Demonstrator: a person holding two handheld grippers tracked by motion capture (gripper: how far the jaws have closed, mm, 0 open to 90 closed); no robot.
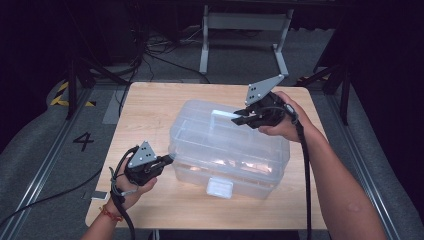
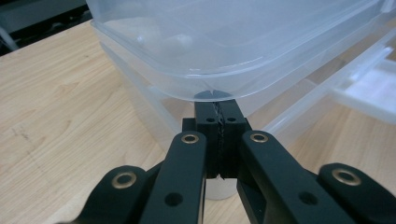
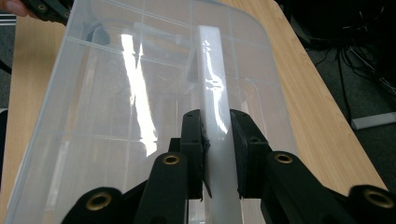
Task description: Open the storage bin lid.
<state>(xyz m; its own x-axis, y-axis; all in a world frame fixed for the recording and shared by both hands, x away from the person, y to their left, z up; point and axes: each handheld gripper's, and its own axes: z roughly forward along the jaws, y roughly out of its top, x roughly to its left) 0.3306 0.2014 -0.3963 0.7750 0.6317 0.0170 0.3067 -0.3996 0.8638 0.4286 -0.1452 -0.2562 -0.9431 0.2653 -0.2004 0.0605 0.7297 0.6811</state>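
A clear plastic storage box [image 1: 235, 155] stands on the wooden table [image 1: 150, 110], with its lid [image 3: 116, 93] on top and a white latch [image 1: 220, 187] at the front. My right gripper [image 1: 239, 119] comes in from the right and is shut on the lid's white handle [image 3: 215, 70], a pad on each side. At the box's left corner my left gripper [image 1: 170, 159] has its jaws pressed together [image 2: 215, 100], the tips touching the underside of the lid's rim [image 2: 205, 86]. Nothing shows between its pads.
The box takes up the middle of the table. Bare wood lies to its left [image 2: 60, 121] and along the front edge [image 1: 200, 210]. A white metal stand [image 1: 245, 30] and cables lie on the floor behind. A "4" [image 1: 83, 141] marks the floor at left.
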